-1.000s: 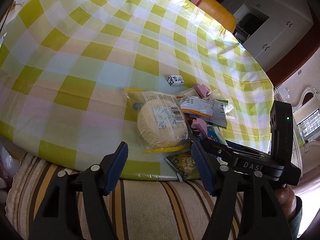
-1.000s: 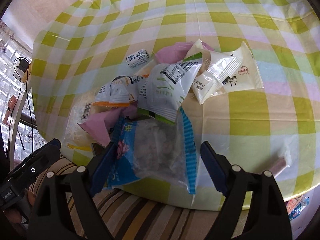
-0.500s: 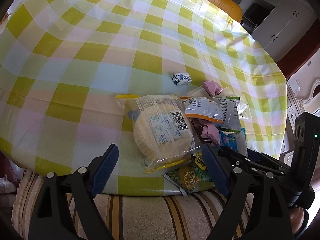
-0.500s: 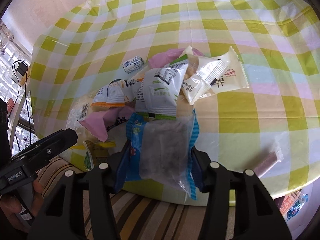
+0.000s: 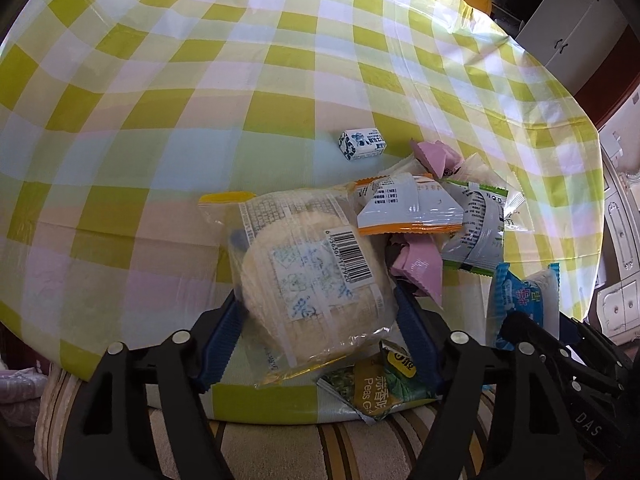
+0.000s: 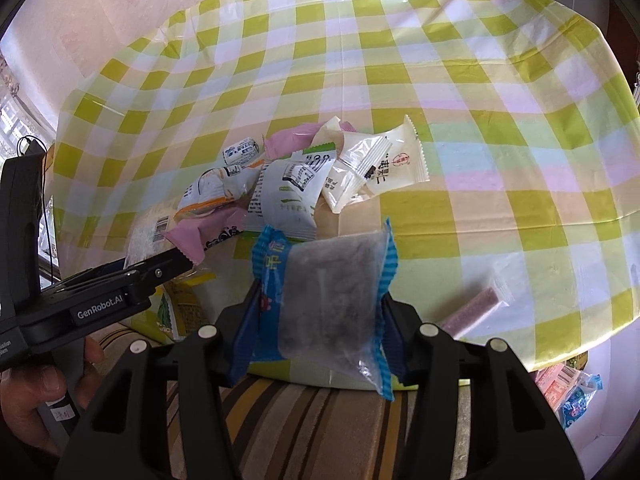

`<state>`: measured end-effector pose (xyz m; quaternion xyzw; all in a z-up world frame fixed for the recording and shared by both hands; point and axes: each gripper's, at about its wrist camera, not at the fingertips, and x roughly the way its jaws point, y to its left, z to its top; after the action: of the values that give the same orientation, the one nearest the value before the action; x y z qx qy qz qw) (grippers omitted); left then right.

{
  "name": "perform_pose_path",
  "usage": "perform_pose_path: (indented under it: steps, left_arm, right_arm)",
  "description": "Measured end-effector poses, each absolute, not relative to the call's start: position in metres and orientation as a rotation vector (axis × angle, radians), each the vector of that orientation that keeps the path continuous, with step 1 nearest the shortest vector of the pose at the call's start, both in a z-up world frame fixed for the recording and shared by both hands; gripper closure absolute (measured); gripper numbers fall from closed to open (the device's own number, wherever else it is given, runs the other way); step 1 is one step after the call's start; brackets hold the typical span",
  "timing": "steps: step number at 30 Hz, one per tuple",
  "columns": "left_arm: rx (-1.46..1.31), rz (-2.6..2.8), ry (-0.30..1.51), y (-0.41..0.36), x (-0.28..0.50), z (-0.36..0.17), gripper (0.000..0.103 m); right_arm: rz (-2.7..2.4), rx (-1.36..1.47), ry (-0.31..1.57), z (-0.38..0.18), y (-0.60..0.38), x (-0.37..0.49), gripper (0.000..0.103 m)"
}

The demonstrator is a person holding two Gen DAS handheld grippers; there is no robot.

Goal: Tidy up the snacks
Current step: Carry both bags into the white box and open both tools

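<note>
- The round cake packet (image 5: pixel 312 280) lies at the near edge of the counter (image 5: pixel 160 120), on the left side of the snack pile, and the left claw (image 5: pixel 316 320) has now closed its blue pads on both sides of it; a second ago the pads were wide apart and empty.
- The blue packet (image 6: pixel 324 288) with a clear window is at the near edge too, right of the pile, and the right claw (image 6: pixel 320 320) is clamped on it; a second ago that claw was also open around it.
- So both claws have just gone from reaching to gripping. I judge that two snacks are ready to be lifted out of the heap and sorted.
- The rest of the pile is untouched: an orange-trimmed pouch (image 5: pixel 408 212), a green-trimmed pouch (image 6: pixel 292 196), pink wrappers (image 5: pixel 420 268) and white packets (image 6: pixel 380 168) overlap each other.
- A green peas packet (image 5: pixel 376 388) lies partly under the cake packet and may be dragged with it.
- A small milk candy (image 5: pixel 362 143) sits alone on the far side, and a purple bar (image 6: pixel 476 308) lies apart at the right.
</note>
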<state>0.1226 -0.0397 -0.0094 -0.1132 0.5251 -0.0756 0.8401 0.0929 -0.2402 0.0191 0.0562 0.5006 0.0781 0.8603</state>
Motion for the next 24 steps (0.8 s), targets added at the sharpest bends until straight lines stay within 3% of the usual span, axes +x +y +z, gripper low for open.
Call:
perform_pose_path:
  steps: [7, 24]
  left_arm:
    - [-0.221, -0.113, 1.082, -0.035, 0.115, -0.003, 0.046]
    - [-0.266, 0.039, 0.947, -0.003, 0.081, 0.025, 0.049]
  right_arm:
    - [0.149, 0.121, 1.038, 0.023, -0.246, 0.086, 0.050]
    - [0.131, 0.130, 1.001, 0.035, -0.257, 0.065, 0.050]
